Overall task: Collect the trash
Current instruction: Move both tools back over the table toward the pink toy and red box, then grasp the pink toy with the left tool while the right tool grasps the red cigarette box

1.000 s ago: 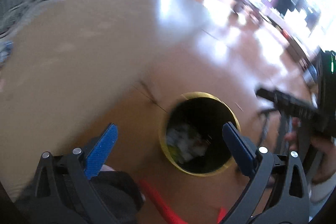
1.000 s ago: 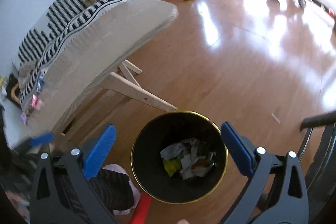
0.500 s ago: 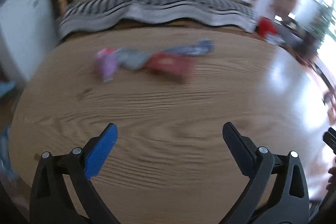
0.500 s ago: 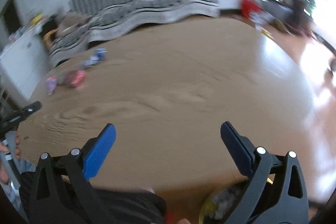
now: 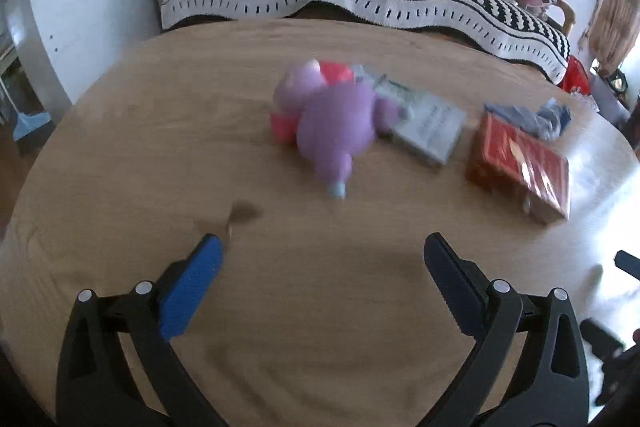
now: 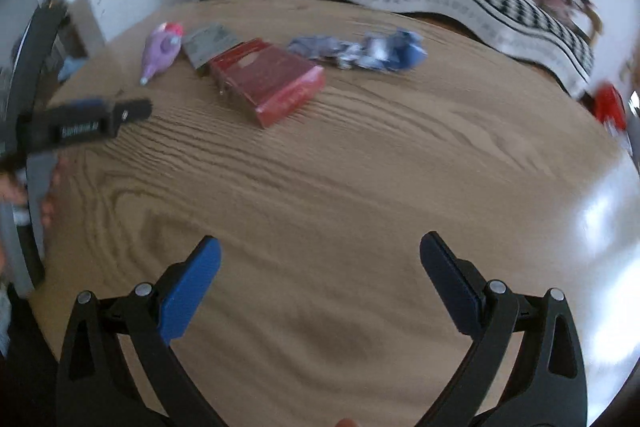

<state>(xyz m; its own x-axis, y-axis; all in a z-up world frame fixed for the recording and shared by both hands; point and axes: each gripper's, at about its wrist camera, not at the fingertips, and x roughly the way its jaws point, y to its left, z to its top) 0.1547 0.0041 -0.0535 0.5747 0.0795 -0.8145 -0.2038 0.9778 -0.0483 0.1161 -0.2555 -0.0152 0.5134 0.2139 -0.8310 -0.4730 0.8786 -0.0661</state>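
Both grippers, left (image 5: 320,259) and right (image 6: 320,259), hover wide open and empty above a wooden table (image 6: 360,187). Trash lies ahead in a row: purple bottle (image 5: 334,127), grey packet (image 5: 430,131), red box (image 5: 520,163), crumpled blue wrapper (image 6: 360,53)

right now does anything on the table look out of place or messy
Yes. A loose cluster of litter sits at the far side of the wooden table: a purple squeeze bottle lying on its side, a grey packet, a red box askew, and a crumpled blue wrapper. Nothing looks spilled.
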